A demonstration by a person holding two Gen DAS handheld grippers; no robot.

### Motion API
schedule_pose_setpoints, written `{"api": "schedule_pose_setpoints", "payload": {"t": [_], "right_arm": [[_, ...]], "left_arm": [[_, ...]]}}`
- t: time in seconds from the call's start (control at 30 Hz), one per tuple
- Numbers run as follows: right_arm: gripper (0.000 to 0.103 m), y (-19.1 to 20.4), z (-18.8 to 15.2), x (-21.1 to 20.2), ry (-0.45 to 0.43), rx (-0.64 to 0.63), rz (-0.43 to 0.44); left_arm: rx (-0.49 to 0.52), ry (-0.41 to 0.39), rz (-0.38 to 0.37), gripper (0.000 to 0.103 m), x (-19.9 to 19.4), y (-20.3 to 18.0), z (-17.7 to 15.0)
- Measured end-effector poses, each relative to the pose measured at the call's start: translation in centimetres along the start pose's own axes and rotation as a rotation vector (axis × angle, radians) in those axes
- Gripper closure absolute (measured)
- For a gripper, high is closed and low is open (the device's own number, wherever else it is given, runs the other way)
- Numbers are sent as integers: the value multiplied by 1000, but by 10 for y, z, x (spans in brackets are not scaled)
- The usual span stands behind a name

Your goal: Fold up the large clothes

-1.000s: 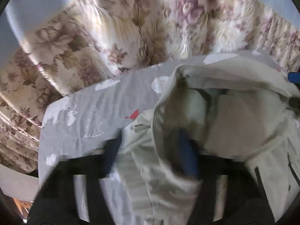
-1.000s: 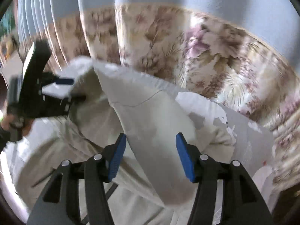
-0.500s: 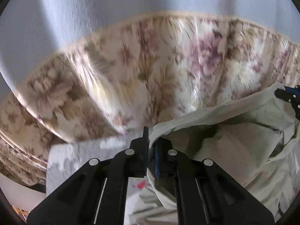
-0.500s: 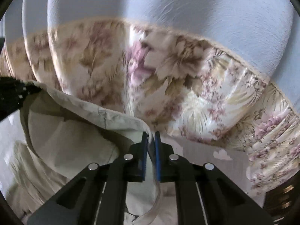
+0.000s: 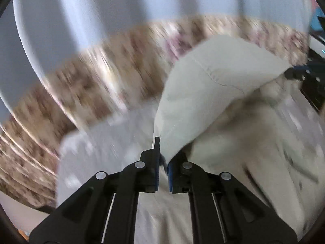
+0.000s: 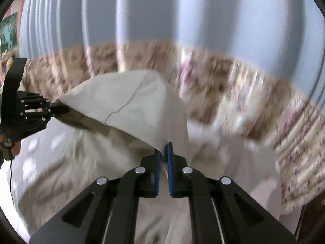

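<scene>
Above the grey printed bed sheet [image 5: 105, 140], a soft cream garment [image 5: 213, 93] hangs stretched between both tools. Left tool [image 5: 163, 162] and right tool [image 6: 163, 154] each pinch its seamed edge, floral curtain [image 6: 233, 85] behind.

No readable text, labels, brands or numbers in either wrist view. Both views motion-blurred. The wall picture [image 6: 8, 32] at far left of the right wrist view is too small and smeared to make out any lettering.

black hand-held gripper [image 5: 163, 158], blue pads [image 6: 168, 168], silver screws [image 6: 140, 170]
</scene>
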State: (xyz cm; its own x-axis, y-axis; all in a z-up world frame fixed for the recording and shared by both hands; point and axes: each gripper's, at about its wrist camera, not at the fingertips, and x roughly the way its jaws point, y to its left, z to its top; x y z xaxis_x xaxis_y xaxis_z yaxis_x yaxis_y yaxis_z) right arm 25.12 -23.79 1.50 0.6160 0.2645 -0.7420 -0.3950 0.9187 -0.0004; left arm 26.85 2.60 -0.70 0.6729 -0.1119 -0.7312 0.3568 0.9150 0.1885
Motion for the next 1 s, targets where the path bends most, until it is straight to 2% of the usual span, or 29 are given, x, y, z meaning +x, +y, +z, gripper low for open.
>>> {"api": "schedule_pose_setpoints", "payload": {"t": [0.03,0.07,0.1,0.17,0.23,0.27,0.33,0.4,0.5,0.57,0.63,0.67,0.7,0.77,0.8,0.87,0.93,1.0], "right_arm": [[97,1,-16,5,50,-3,7],[94,3,-36,13,115,-7,10],[93,3,-53,18,156,-12,0],[92,-1,-79,18,213,-8,-29],[92,-12,-85,5,202,24,-54],[92,-19,-83,-4,184,51,-58],[92,-25,-75,-20,128,79,-64],[92,-22,-62,-29,76,75,-50],[91,-7,-36,-20,17,64,3],[91,6,-21,-12,-26,63,37],[91,17,-6,-10,-61,66,70],[89,21,3,-8,-72,71,92],[86,24,7,-6,-78,76,102],[71,26,17,7,-76,89,97],[70,26,17,17,-53,88,92],[70,25,5,48,57,101,108],[70,26,-25,68,151,98,122],[70,30,-58,82,219,54,83]], "left_arm": [[12,33,-15,92,4,-7,-18],[30,83,-34,83,12,-17,-43],[44,115,-37,70,18,-22,-65],[47,171,-14,65,27,-26,-101],[7,230,-27,65,26,-18,-119],[-9,238,-30,64,22,-14,-121],[-48,234,-42,52,6,-5,-120],[-58,180,-36,36,-19,-2,-112],[-54,93,-7,20,-44,-5,-89],[-71,40,-17,20,-40,-9,-62],[-78,18,-2,20,-28,-13,-41],[-93,20,-20,20,-22,-15,-29],[-112,19,-65,20,-17,-15,-20],[-129,20,-124,20,-6,-20,-10],[-132,37,-121,20,4,-23,-7],[-108,96,-142,20,26,-35,-12],[-100,168,-126,20,47,-44,-29],[-99,230,-117,20,65,-44,-55]]}}
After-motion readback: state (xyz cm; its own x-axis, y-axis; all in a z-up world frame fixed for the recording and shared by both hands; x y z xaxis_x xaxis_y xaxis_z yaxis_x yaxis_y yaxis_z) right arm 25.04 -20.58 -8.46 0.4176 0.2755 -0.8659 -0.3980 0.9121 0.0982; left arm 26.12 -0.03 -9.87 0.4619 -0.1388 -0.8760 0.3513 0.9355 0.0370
